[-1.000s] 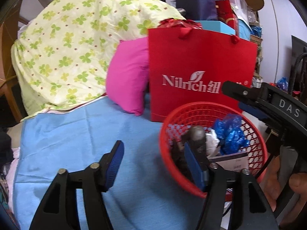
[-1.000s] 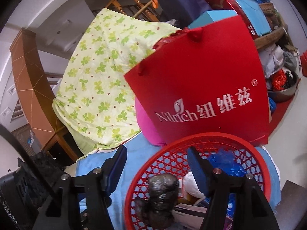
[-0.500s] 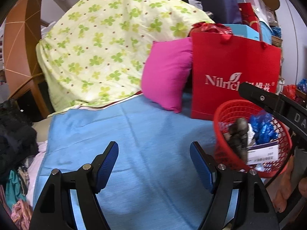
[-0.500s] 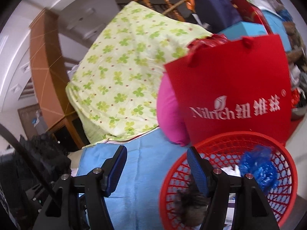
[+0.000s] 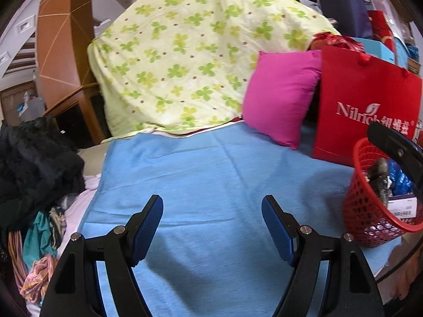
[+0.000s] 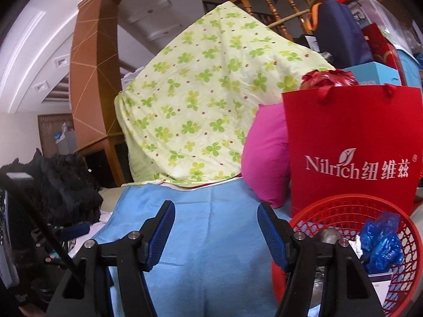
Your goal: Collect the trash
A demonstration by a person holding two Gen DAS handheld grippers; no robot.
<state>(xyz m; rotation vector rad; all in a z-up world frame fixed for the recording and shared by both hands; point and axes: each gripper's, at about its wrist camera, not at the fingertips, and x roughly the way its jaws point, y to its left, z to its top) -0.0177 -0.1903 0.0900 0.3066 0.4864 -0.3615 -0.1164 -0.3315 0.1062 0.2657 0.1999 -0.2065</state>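
A: Nearest in the left wrist view: left gripper (image 5: 212, 223), black arms with blue ribbed pads, jaws spread wide, nothing between them, only the pale blue woven cloth (image 5: 211, 174) underneath.

B: Same on the other side. Right gripper (image 6: 216, 228), jaws parted about halfway, empty, hanging over that cloth (image 6: 201, 237) too.

A: Just right of it: round red plastic mesh basket (image 6: 343, 211), resting at the cloth's right edge. Inside: crumpled blue plastic bag (image 6: 383, 240), dark grey wadded bag (image 6: 329, 235), scrap of white paper (image 6: 357, 245), white printed card (image 6: 380, 288).

B: Seen from the left gripper, basket (image 5: 362, 211) at far right, partly hidden by the right gripper's black arm.

A: Off to the left: heap of black fuzzy fabric (image 5: 34, 163), striped and teal clothes below it.

B: Behind the basket: upright red paper shopping bag (image 6: 351, 132) with white "Nilrich" lettering, touching a magenta square cushion (image 5: 280, 95) on its left.

A: Farther back: light green clover-print quilt (image 5: 190, 52) draped in a peak over something hidden. Beyond: brown wooden column (image 6: 90, 74), wooden stair railing (image 6: 277, 2), stacked boxes at upper right.
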